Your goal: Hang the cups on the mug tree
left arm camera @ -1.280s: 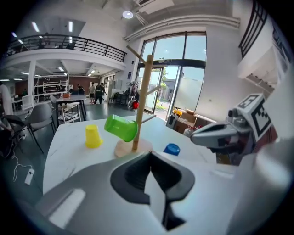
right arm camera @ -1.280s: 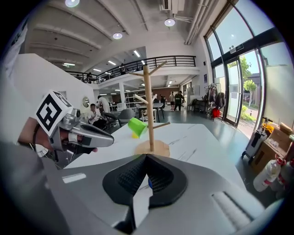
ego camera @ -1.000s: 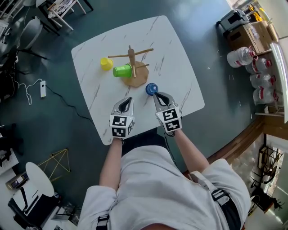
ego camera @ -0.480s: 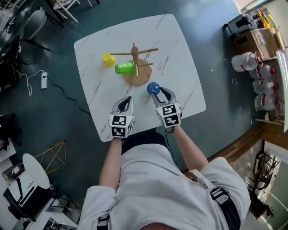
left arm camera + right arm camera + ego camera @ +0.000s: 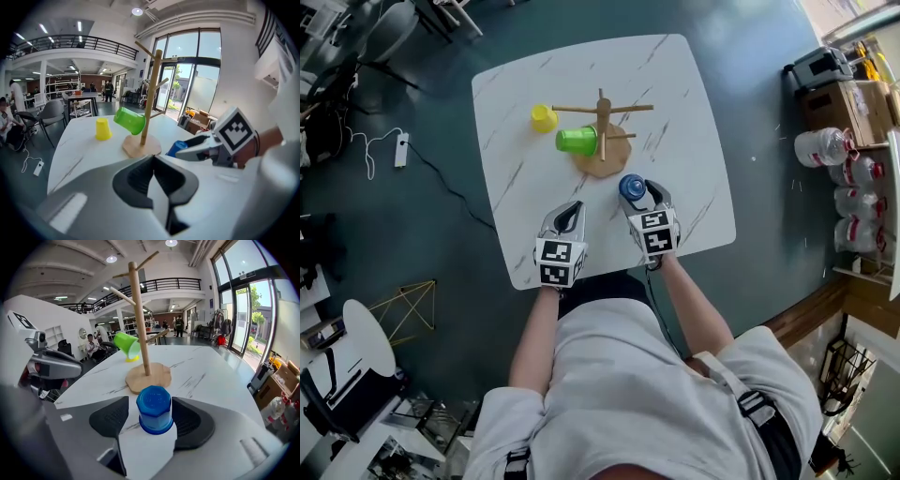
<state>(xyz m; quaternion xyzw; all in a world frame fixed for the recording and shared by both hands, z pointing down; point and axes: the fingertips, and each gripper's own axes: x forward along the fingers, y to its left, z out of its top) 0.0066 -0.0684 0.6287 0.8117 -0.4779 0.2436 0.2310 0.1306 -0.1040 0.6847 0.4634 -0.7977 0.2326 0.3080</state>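
The worktop [image 5: 675, 84] is white marble streaked with thin grey veins, and the floor [image 5: 750, 112] around it is a dark teal. The mug tree [image 5: 602, 155] is pale natural wood, the same in its post, pegs and round base. The green cup [image 5: 577, 141] is a bright lime, the yellow cup [image 5: 544, 117] is plain, and the blue cup [image 5: 631, 187] is deep and slightly glossy. The left tool [image 5: 572, 207] and the right tool [image 5: 642, 189] are mid grey with black ribbed pads, and each bears a white cube with black square markers. The person's shirt [image 5: 619, 394] is light grey. A cardboard box [image 5: 853, 98] is brown
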